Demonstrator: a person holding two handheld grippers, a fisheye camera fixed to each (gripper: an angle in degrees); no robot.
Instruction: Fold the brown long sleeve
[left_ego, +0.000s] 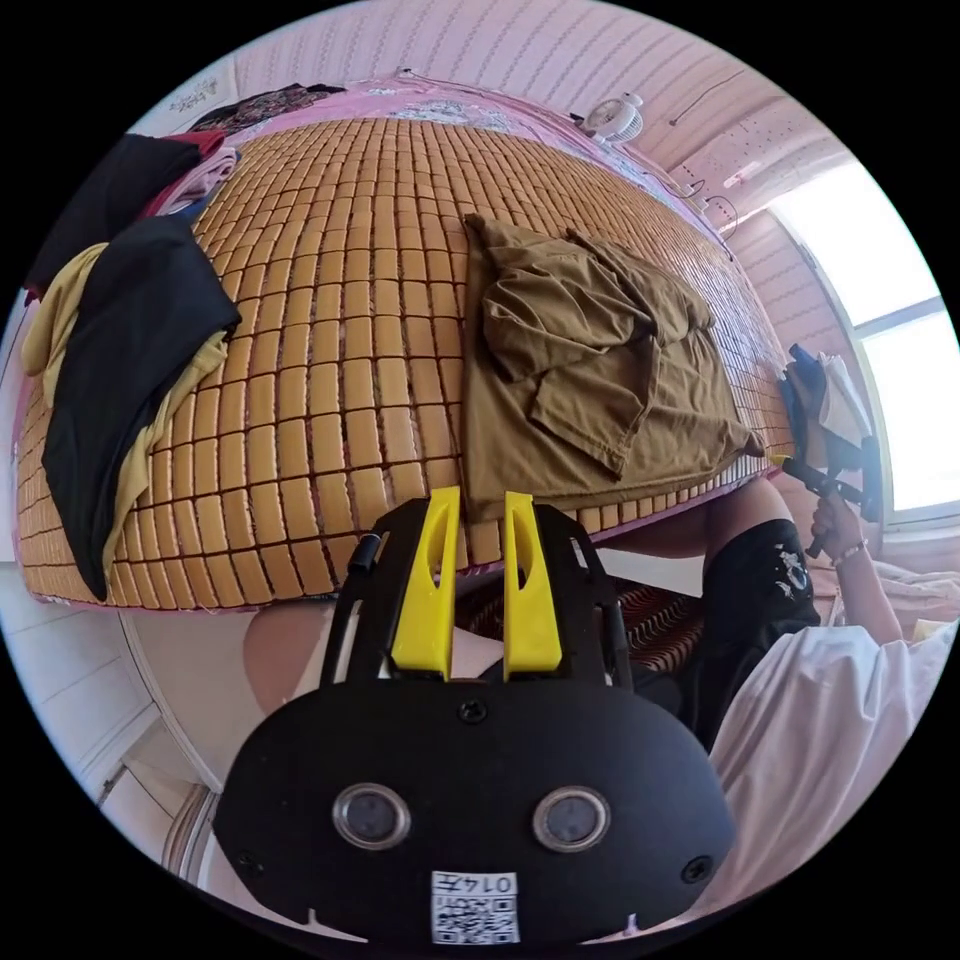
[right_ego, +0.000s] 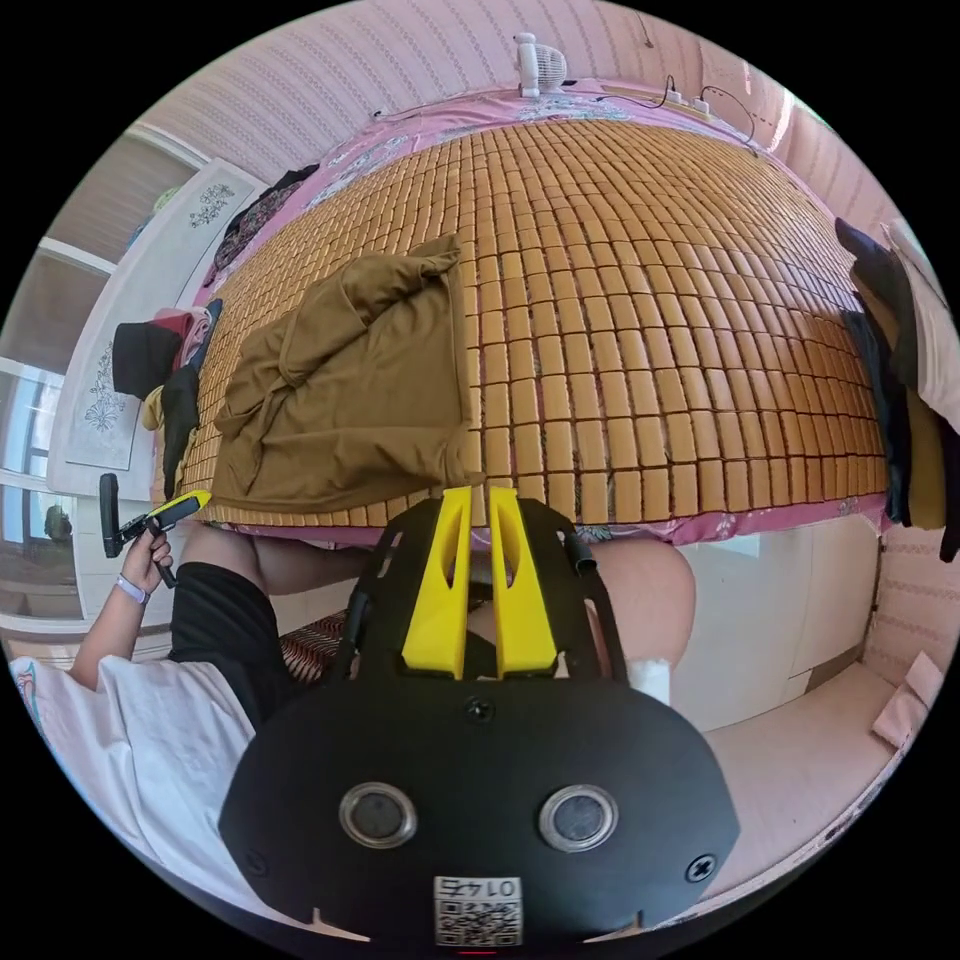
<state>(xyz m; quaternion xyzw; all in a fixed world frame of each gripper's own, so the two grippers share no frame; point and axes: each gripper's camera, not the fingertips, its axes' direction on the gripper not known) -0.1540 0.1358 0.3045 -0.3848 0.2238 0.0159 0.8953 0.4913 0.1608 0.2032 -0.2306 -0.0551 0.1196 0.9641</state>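
Left gripper view shows the brown long-sleeve shirt (left_ego: 590, 370) lying on the woven bamboo-tile mat (left_ego: 340, 340) that covers the bed, right of centre in the frame, its lower hem just above the yellow tips of the left gripper (left_ego: 477, 515). One sleeve is already folded across the chest, with loose creased cloth bunched over the middle, while the body is still spread wide. The left gripper's two yellow jaws stand close together with a narrow slit between them and nothing in it; they hover at the near edge of the mat, apart from the cloth. At the right edge of the frame the person's hand (left_ego: 835, 525) grips the handle of the other tool.

In the right gripper view the same shirt sits left of centre (right_ego: 350, 390), and the right gripper (right_ego: 480, 510) hangs just below the shirt's near corner, its jaws likewise nearly closed on empty air. The person's other hand (right_ego: 148, 562) shows at the left edge, holding its tool clear of the mat.

A heap of black and yellow clothes (left_ego: 130, 350) rests at the left of the left gripper view, well apart from the shirt.

The fold looks only begun: a sleeve is brought in, but the rest wants smoothing, the other side turning in, and the body doubling over. Neither tool has a hold yet.
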